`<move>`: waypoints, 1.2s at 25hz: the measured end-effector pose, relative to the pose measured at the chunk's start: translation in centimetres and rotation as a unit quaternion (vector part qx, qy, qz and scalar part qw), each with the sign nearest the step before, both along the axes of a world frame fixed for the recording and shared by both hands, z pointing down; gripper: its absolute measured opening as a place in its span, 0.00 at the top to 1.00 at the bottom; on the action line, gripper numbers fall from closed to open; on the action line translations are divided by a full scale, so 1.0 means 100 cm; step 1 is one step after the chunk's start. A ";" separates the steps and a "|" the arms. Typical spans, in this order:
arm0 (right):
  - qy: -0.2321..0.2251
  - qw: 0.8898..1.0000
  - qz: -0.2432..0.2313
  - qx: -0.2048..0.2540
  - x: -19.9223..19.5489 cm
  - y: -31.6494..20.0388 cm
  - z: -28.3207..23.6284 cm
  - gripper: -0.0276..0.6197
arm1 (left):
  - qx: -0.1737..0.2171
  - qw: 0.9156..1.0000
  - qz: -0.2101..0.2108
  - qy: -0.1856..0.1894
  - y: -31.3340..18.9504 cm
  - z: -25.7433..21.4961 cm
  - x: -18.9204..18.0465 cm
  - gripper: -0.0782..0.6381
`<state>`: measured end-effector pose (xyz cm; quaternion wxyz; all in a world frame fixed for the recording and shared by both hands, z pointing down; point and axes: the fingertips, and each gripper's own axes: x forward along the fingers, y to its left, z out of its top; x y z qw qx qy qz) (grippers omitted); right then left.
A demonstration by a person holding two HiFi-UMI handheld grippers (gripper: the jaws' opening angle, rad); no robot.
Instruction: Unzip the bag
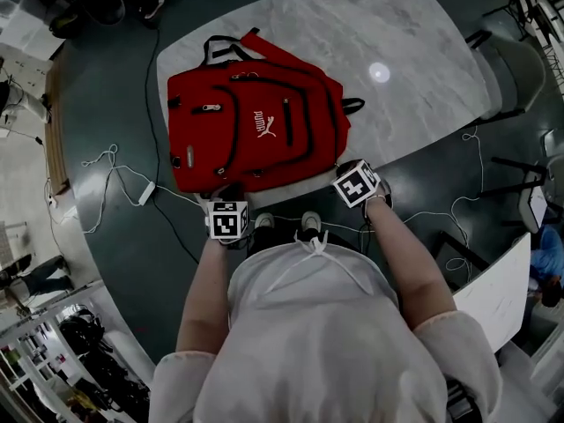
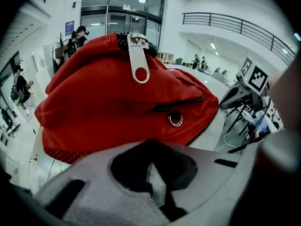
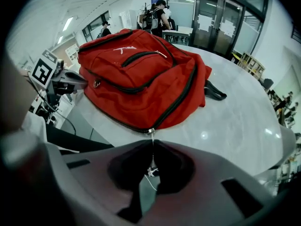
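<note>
A red backpack [image 1: 256, 130] lies flat on the marble table [image 1: 414, 77], its bottom edge toward me. My left gripper [image 1: 227, 196] sits at that near edge, and in the left gripper view its jaws [image 2: 150, 145] are closed right against the red fabric [image 2: 103, 102]. A silver zipper pull [image 2: 138, 62] hangs above them. My right gripper [image 1: 345, 170] is at the bag's near right corner. In the right gripper view it [image 3: 151, 142] is shut on a thin pull cord running from the zipper slider [image 3: 150, 131] of the main black zipper on the backpack [image 3: 141, 79].
The table's near edge runs just under both grippers. Chairs [image 1: 520, 69] stand to the right of the table, white cables [image 1: 115, 174] trail on the dark floor at left, and a white board [image 1: 502, 293] leans at lower right. People stand far off by the glass doors.
</note>
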<state>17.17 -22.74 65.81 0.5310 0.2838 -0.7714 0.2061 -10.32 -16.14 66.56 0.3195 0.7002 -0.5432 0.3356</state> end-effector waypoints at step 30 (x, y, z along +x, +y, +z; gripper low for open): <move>-0.293 0.911 0.090 0.276 -0.129 -0.043 -0.282 0.91 | 0.402 0.902 0.107 0.121 -0.097 -0.346 0.076 0.86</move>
